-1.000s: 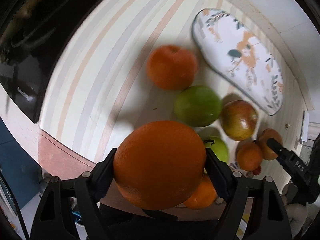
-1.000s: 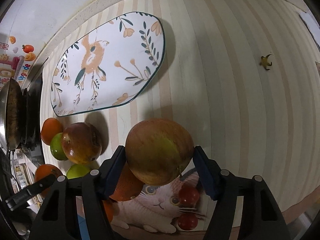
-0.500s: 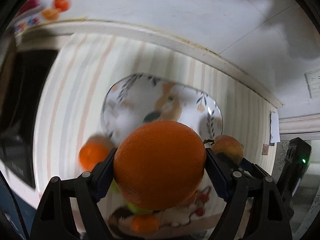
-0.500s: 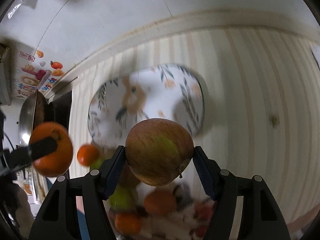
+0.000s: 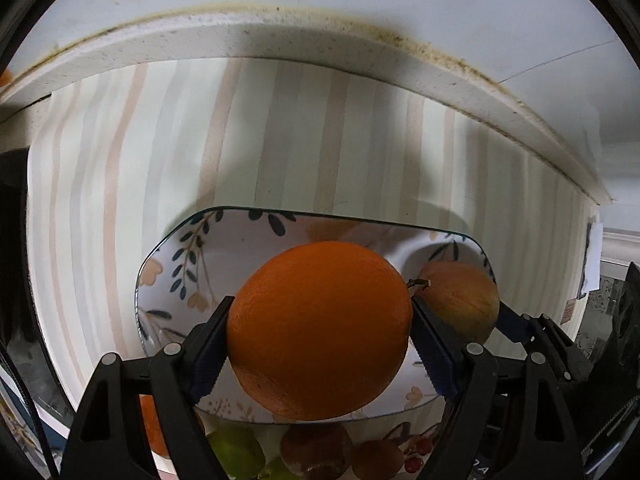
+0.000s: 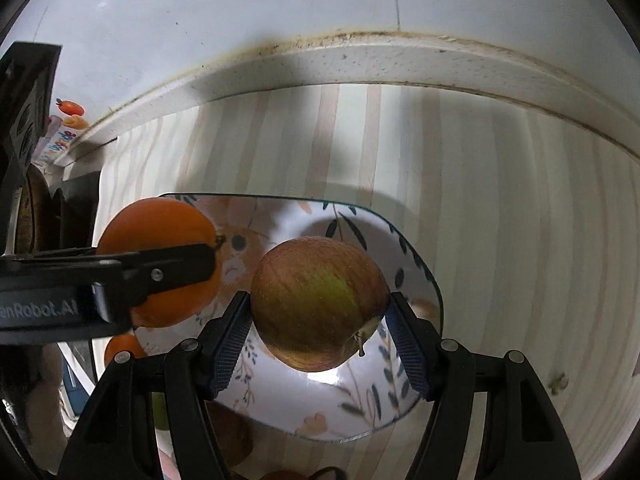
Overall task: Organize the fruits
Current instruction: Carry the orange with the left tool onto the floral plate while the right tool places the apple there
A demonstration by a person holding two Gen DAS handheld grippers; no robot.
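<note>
My left gripper [image 5: 320, 336] is shut on a large orange [image 5: 320, 328] and holds it over the floral plate [image 5: 208, 264]. My right gripper [image 6: 320, 320] is shut on a red-green apple [image 6: 316, 300] and holds it over the same plate [image 6: 416, 280]. In the right wrist view the orange [image 6: 160, 224] in the left gripper hangs at the plate's left end. In the left wrist view the apple [image 5: 460, 304] shows to the right of the orange. I cannot tell whether either fruit touches the plate.
The plate lies on a striped cloth [image 5: 160, 140] near the raised back ledge [image 5: 280, 36] and wall. More fruit lies in front of the plate: a green one [image 5: 236, 452], a brownish one [image 5: 316, 452], an orange one [image 6: 120, 350]. A dark stove [image 6: 76, 200] is at left.
Both grippers have swung from the fruit pile toward the plate, each carrying its fruit. The plate now fills the lower middle of both views and the fruits hang over it.
</note>
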